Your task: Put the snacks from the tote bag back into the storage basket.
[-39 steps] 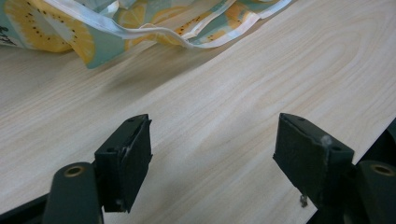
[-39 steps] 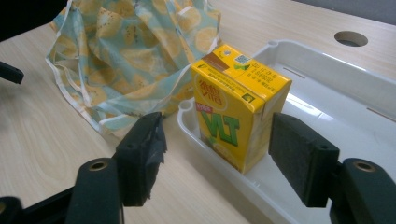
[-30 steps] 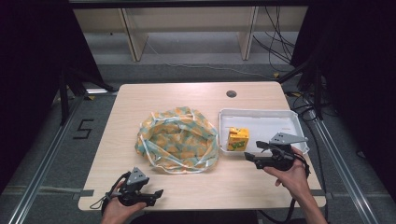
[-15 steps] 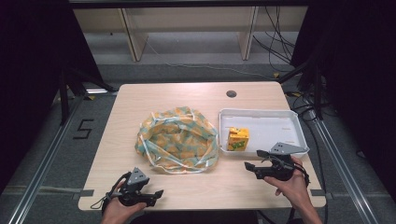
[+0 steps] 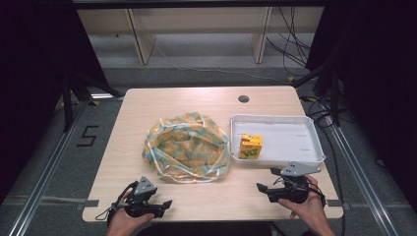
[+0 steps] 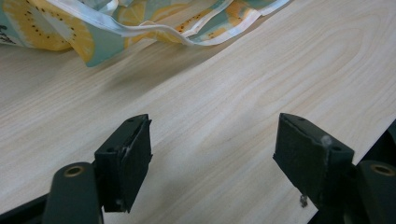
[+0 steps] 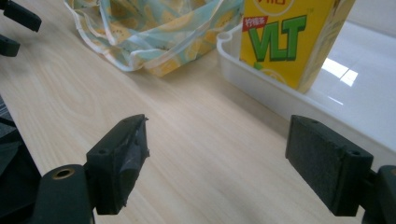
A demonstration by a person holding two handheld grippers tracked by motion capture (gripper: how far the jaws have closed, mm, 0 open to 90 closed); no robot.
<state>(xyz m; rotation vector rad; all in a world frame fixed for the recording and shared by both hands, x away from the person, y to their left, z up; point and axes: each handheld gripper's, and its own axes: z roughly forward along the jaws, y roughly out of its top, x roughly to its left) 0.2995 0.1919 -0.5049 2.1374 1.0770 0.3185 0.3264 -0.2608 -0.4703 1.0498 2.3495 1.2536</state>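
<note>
You are holding the right gripper (image 5: 262,188) low over the table (image 5: 196,101), near its front edge and just in front of the tray (image 5: 295,123). Its jaws are standing wide apart with nothing between them, and they have just been opening further. In the right gripper view they are looking over bare wood toward the carton (image 7: 289,37), a yellow box with green lettering that is standing upright in the front left corner of the tray, against its near wall (image 7: 261,88). The carton is sitting clear of the pads (image 7: 126,154), untouched. You are keeping the left gripper (image 5: 164,205) at the front left of the table, also gaping wide and gripping nothing; in the left gripper view its pads (image 6: 133,154) are hovering over plain tabletop. The bag (image 5: 189,147), a crumpled cloth one printed with yellow fruit slices on pale blue and edged with white straps, is lying in the middle of the table, just left of the tray and a little beyond both grippers. Its nearest fold (image 6: 84,42) is showing at the top of the left gripper view, apart from the pads.
</note>
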